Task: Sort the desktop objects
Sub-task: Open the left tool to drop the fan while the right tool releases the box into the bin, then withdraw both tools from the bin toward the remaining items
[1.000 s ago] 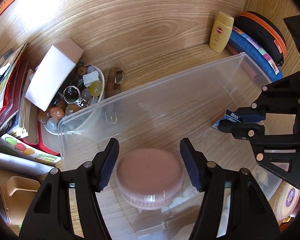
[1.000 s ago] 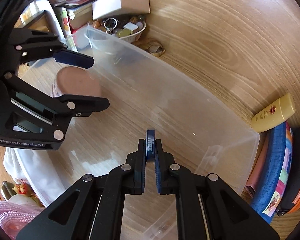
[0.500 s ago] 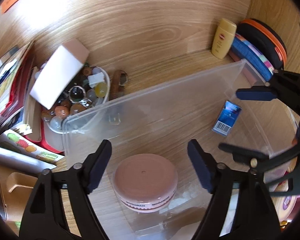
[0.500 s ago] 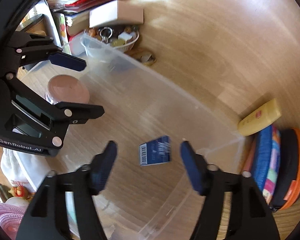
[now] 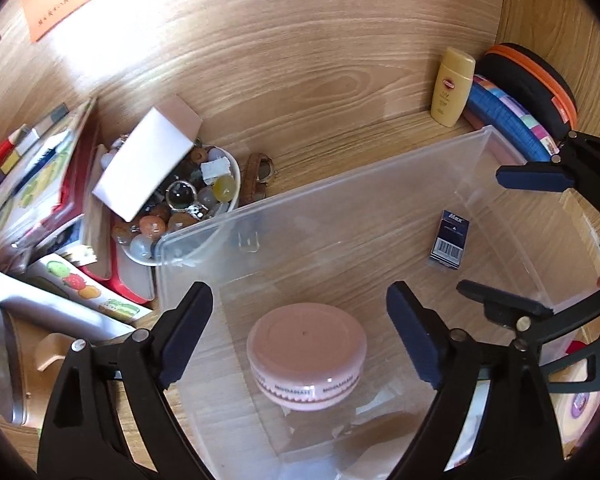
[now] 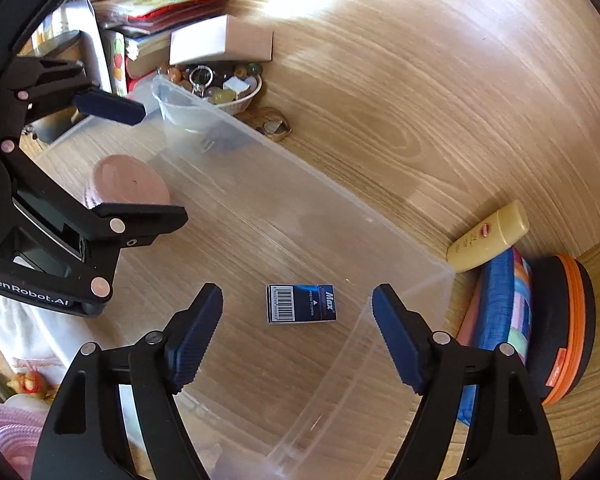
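Note:
A clear plastic bin (image 5: pixel 340 184) (image 6: pixel 300 176) stands on the wooden desk. Inside it rest a round pink jar (image 5: pixel 306 354) (image 6: pixel 126 180) and a small dark blue box (image 5: pixel 449 244) (image 6: pixel 301 303) lying flat. My left gripper (image 5: pixel 298 344) hovers over the jar, its jaws opening, the pads apart from the jar's sides. My right gripper (image 6: pixel 298 336) hangs above the blue box, jaws opening, nothing pressed between them. Each gripper shows in the other's view, the right gripper (image 5: pixel 516 236) at the right edge and the left gripper (image 6: pixel 140 164) at the left.
A white bowl (image 5: pixel 236 168) of beads and trinkets with a white box (image 5: pixel 148 160) on it sits left of the bin, beside stacked books (image 5: pixel 48 184). A yellow bottle (image 5: pixel 452 86) (image 6: pixel 488 240), a blue pouch (image 6: pixel 500 312) and an orange-trimmed black case (image 5: pixel 532 80) stand beyond the bin's right end.
My left gripper let go of the pink jar, which now rests on the bin floor. My right gripper released the blue box, which dropped flat into the bin. Both jaws spread wide.

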A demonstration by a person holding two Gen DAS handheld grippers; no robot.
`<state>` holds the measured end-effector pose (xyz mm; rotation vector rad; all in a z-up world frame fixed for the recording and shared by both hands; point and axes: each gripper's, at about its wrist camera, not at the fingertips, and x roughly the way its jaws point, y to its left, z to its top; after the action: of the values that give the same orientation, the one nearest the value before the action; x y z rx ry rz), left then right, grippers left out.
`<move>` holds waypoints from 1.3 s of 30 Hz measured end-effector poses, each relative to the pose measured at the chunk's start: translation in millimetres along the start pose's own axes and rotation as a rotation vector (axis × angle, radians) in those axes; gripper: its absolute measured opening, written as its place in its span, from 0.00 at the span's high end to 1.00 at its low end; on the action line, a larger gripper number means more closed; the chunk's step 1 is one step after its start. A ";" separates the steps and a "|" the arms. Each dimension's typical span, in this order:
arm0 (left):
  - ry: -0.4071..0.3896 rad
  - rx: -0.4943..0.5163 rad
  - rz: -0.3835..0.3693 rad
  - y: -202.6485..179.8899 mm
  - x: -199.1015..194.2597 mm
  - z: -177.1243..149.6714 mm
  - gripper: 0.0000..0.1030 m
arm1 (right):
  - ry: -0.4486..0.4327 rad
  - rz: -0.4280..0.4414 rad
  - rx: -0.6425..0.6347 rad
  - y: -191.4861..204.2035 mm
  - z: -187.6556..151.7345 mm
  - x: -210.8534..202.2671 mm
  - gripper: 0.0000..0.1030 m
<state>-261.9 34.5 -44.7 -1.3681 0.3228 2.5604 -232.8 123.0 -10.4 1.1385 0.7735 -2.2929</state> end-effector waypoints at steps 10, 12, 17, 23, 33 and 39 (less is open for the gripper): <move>-0.095 -0.049 0.031 11.9 -42.4 -17.1 0.09 | -0.107 -0.028 0.043 -9.0 -4.0 -52.0 0.24; -0.112 -0.058 0.045 11.3 -50.8 -17.1 0.08 | -0.124 -0.024 0.065 -11.9 -7.5 -61.8 0.24; -0.138 -0.075 0.062 23.1 -77.2 -26.0 0.08 | -0.162 -0.024 0.098 -12.7 -18.9 -86.2 0.23; -0.168 -0.092 0.079 22.0 -95.2 -43.9 0.07 | -0.206 -0.080 0.082 -6.6 -44.3 -106.7 0.15; -0.181 -0.112 0.087 15.2 -112.7 -78.7 0.07 | -0.196 -0.102 0.127 -14.7 -87.8 -118.1 0.15; -0.180 -0.112 0.117 8.7 -121.6 -99.0 0.07 | -0.204 -0.104 0.146 -9.0 -111.1 -127.4 0.15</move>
<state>-120.6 -13.8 4.0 -1.1734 0.2373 2.8133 -106.0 222.6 41.3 0.9243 0.6096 -2.5392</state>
